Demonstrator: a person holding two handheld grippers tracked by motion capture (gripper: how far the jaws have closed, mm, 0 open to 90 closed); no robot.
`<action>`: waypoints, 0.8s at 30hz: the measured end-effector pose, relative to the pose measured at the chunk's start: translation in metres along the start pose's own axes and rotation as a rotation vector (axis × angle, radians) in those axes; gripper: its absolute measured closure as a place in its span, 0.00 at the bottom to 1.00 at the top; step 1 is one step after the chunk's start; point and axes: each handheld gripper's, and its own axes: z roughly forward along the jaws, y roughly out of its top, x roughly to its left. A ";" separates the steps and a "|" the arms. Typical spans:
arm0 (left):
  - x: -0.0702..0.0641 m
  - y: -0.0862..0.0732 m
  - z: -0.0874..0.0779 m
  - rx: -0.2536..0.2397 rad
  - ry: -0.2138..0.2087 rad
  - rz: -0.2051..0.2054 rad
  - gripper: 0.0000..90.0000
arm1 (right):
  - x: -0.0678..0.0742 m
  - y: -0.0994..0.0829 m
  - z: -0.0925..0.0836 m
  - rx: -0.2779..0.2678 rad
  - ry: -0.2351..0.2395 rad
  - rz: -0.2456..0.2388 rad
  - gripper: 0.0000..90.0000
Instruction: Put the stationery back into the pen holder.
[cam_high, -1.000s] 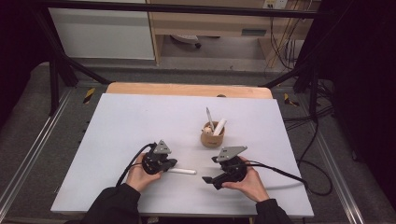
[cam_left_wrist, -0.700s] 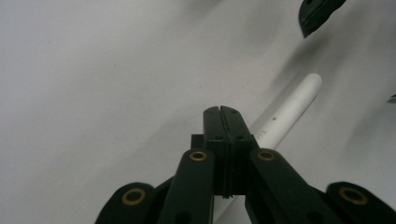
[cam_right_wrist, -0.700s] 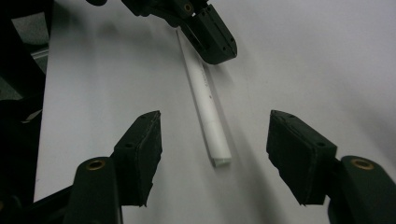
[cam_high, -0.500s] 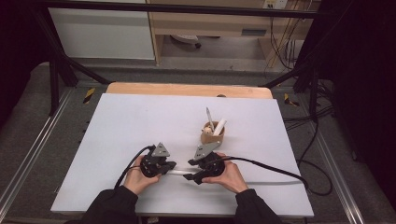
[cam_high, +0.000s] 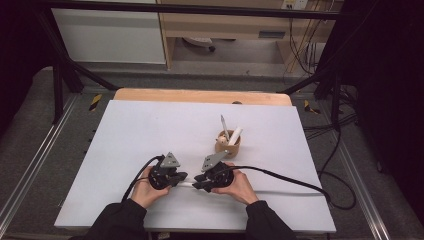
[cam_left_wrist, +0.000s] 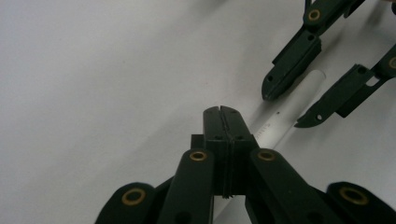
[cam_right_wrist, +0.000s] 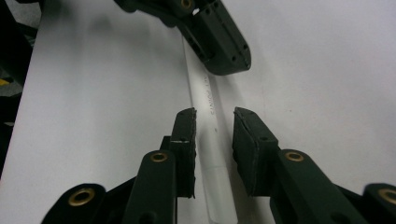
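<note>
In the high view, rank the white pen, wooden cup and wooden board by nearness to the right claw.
1. White pen, between the claws, at the right claw.
2. Wooden cup, just behind it.
3. Wooden board, at the table's far edge.

White tabletop with a wooden far edge

The table (cam_high: 125, 130) has a pale, matte top, with a strip of bare wood along its far side. A small brown cup (cam_high: 228, 146) stands on it right of centre, with two sticks leaning out of it. Nearer the person, a white tube (cam_right_wrist: 210, 135) with small print along it lies flat on the surface, and a black cable (cam_high: 285, 178) trails across the right part.
</note>
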 end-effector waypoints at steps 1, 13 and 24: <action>0.000 0.000 -0.001 -0.003 0.000 -0.001 0.99 | 0.000 0.000 0.001 0.000 0.004 -0.003 0.80; 0.012 0.004 -0.025 -0.079 0.017 -0.026 0.88 | -0.001 -0.004 0.004 0.003 0.027 -0.042 0.88; 0.020 0.003 -0.049 -0.130 0.006 0.051 0.51 | 0.000 0.005 -0.019 0.015 0.030 -0.015 0.88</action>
